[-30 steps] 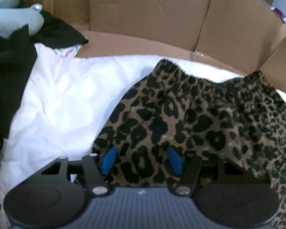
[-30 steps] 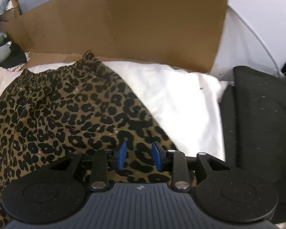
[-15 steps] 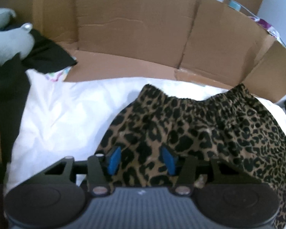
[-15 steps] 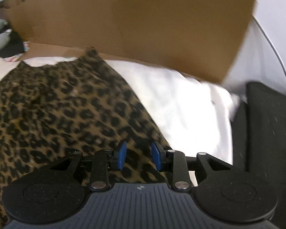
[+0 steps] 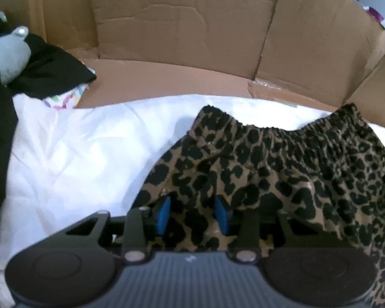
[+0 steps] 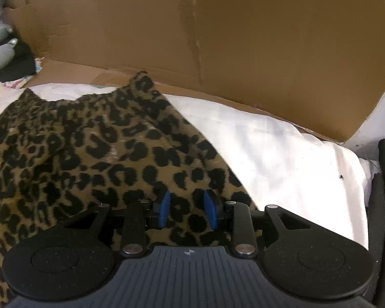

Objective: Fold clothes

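White sheet (image 5: 84, 154) covers the work surface; leopard-print garment (image 5: 269, 169) lies on it, black cloth (image 5: 46, 77) at its left edge.

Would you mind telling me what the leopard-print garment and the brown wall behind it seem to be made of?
The leopard-print garment looks like soft matte woven fabric: it drapes and gathers at an elastic waistband. The brown wall appears to be corrugated cardboard, matte, with creases and fold lines.

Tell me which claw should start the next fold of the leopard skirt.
Probably the right claw: its pads sit on the skirt hem with cloth between them. The left claw is closing, cloth between its pads, but not visibly pinching yet.
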Demonstrator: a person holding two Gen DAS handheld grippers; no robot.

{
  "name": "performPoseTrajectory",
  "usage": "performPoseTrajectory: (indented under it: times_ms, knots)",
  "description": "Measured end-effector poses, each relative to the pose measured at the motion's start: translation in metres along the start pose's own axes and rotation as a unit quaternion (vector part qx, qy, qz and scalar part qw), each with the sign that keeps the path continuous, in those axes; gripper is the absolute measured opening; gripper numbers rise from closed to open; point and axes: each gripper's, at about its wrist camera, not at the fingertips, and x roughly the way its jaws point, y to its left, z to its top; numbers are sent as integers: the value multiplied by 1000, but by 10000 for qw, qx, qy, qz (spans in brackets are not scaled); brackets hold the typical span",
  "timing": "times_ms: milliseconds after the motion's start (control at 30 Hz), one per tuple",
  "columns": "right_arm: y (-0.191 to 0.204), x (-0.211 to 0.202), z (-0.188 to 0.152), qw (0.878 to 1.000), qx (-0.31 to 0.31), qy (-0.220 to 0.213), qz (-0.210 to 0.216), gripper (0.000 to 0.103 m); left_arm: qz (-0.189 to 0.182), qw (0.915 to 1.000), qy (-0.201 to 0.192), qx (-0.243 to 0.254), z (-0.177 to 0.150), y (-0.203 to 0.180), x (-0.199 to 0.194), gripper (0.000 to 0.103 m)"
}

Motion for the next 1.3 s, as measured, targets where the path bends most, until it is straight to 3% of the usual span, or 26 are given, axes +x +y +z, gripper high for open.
performPoseTrajectory:
  times_ms: [200,300,433,533,733,1100,1233,1300]
  knots:
    - [-19,1,5,9969,369,31,-699,35,-212,9994,-176,-187,3,1,-17,38]
    - [-24,-12,10,9966,652,-158,-470,35,-303,9991,-300,-58,9,-3,-22,38]
    - [-2,-25,21,9987,267,-422,-34,35,-505,9985,-221,29,18,-11,-15,37]
    - [23,-26,31,9987,-76,-426,287,35,-573,9976,-163,342,26,-21,-10,37]
    - [72,-8,41,9961,-594,-225,612,36,-640,9974,-147,313,31,-24,-2,37]
    - [89,37,50,9976,-618,-209,229,36,-418,9989,-8,209,36,-19,25,39]
    - [82,43,57,9994,-299,-158,96,39,-334,9994,-64,-27,34,-17,25,40]
    - [80,44,59,9998,-143,-124,-102,46,-275,9996,-41,-75,35,-18,23,42]
